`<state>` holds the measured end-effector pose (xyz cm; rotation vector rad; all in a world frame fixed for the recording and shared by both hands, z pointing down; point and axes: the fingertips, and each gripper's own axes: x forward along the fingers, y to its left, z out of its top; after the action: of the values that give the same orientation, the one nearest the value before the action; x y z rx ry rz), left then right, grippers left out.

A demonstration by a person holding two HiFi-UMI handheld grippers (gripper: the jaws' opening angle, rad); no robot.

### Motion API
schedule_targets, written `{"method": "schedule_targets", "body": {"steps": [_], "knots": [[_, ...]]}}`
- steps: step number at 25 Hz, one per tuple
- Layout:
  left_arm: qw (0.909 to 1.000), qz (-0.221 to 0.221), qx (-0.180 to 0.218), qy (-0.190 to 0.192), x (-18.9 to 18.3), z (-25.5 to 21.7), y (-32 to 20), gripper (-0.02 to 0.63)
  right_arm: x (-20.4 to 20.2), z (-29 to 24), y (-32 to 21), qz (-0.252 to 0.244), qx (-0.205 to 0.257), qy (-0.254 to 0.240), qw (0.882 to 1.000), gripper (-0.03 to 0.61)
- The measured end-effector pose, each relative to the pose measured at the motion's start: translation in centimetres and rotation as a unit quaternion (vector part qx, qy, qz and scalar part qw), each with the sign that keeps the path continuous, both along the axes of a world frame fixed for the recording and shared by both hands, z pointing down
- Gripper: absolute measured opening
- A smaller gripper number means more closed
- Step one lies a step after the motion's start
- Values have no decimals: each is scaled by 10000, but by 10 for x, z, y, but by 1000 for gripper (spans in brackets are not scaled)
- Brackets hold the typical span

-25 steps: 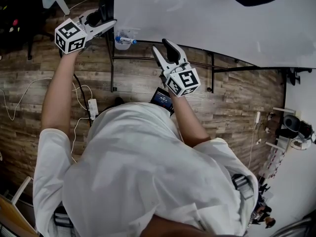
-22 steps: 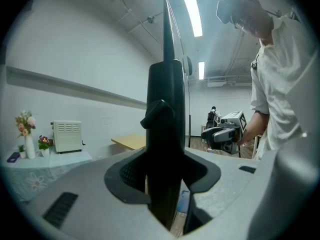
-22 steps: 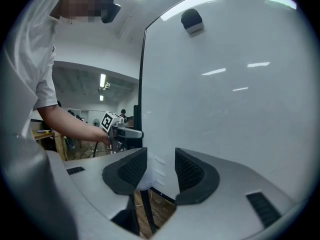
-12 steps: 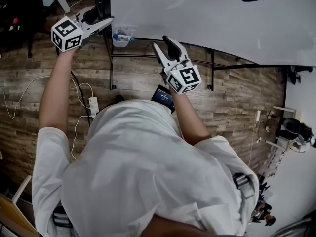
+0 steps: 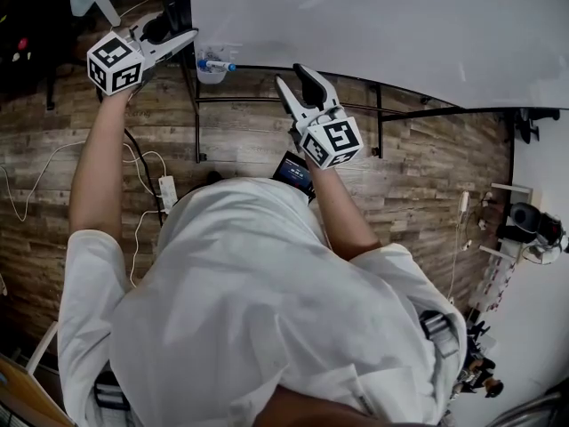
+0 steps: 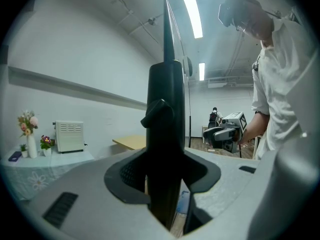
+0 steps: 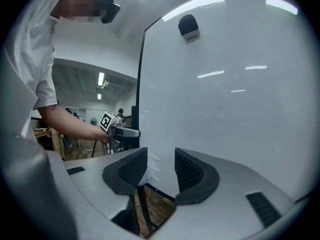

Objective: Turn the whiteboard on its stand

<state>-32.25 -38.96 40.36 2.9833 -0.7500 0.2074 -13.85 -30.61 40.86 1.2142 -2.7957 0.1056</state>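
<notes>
Shows whiteboard (image 5: 356, 25) upright on its stand (image 5: 197, 114) over a wood floor (image 5: 249, 140). Shows left hand-held gripper (image 5: 178, 27) clamped on the board's black side frame (image 6: 167, 134), and right hand-held gripper (image 5: 293, 80) half open and empty, near the board's lower edge.

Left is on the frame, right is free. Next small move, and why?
Probably ease the right gripper forward onto the whiteboard's lower edge: its fingers stand apart and empty before the board, while the left gripper clamps the black side frame.
</notes>
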Motion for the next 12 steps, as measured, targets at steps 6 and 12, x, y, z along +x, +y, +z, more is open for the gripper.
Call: {"method": "schedule_targets", "body": {"steps": [6,12], "knots": [[9995,-228,-25,196,-5,0,4,183,1,2,16,27,-30,-1,10000,167],[9976,-611,70,328,-48,-12,39,198,-1,-3,32,66,-37,-2,10000,167]]}}
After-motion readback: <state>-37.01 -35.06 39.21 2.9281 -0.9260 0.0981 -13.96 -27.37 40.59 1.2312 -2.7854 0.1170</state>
